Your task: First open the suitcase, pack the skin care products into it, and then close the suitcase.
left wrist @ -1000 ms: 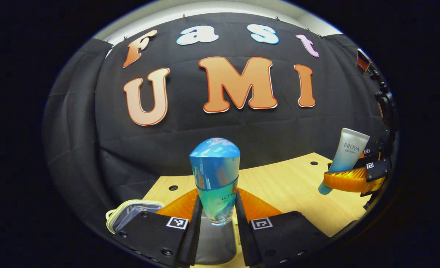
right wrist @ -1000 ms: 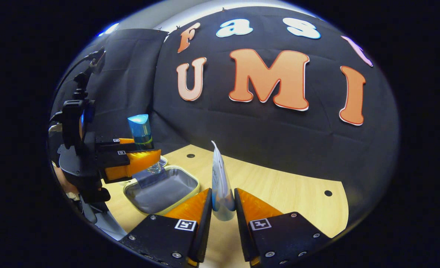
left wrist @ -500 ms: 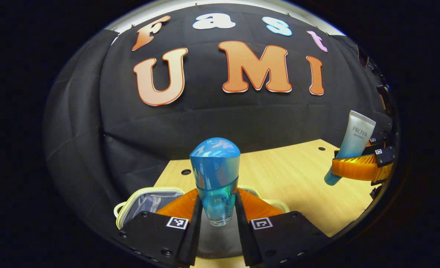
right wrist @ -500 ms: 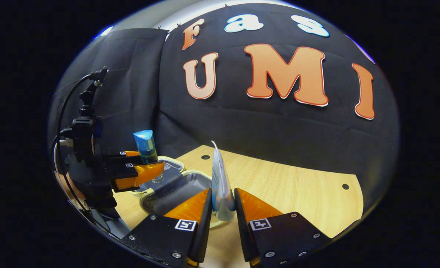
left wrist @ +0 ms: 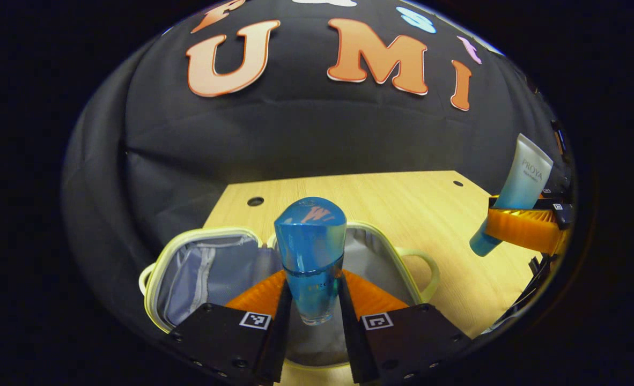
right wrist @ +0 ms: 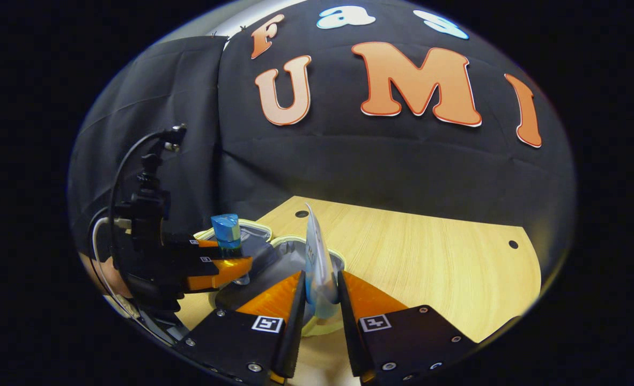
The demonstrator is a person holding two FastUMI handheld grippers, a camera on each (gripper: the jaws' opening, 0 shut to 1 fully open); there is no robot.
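Observation:
My left gripper [left wrist: 312,300] is shut on a blue glass bottle [left wrist: 310,252] and holds it upright just above the open suitcase [left wrist: 199,268], a small grey-lined case with a pale yellow-green rim lying flat on the wooden table [left wrist: 392,203]. In the right gripper view, the right gripper [right wrist: 319,300] is shut on a white-to-blue tube [right wrist: 317,262], cap end down, near the case's right half [right wrist: 295,257]. The left gripper view shows that tube [left wrist: 521,182] and the right gripper [left wrist: 521,230] at the far right. The right gripper view shows the left gripper [right wrist: 215,268] with the bottle [right wrist: 227,233] at left.
The table [right wrist: 429,252] has small round holes near its back corners [left wrist: 255,201]. A looped handle [left wrist: 427,268] sticks out from the case's right side. A cable and camera mount [right wrist: 145,182] rise above the left gripper. A black cloth wall stands behind the table.
Both grippers have tilted down and moved toward the suitcase. The open case now lies under the bottle, and the tube has come close to the case's right half.

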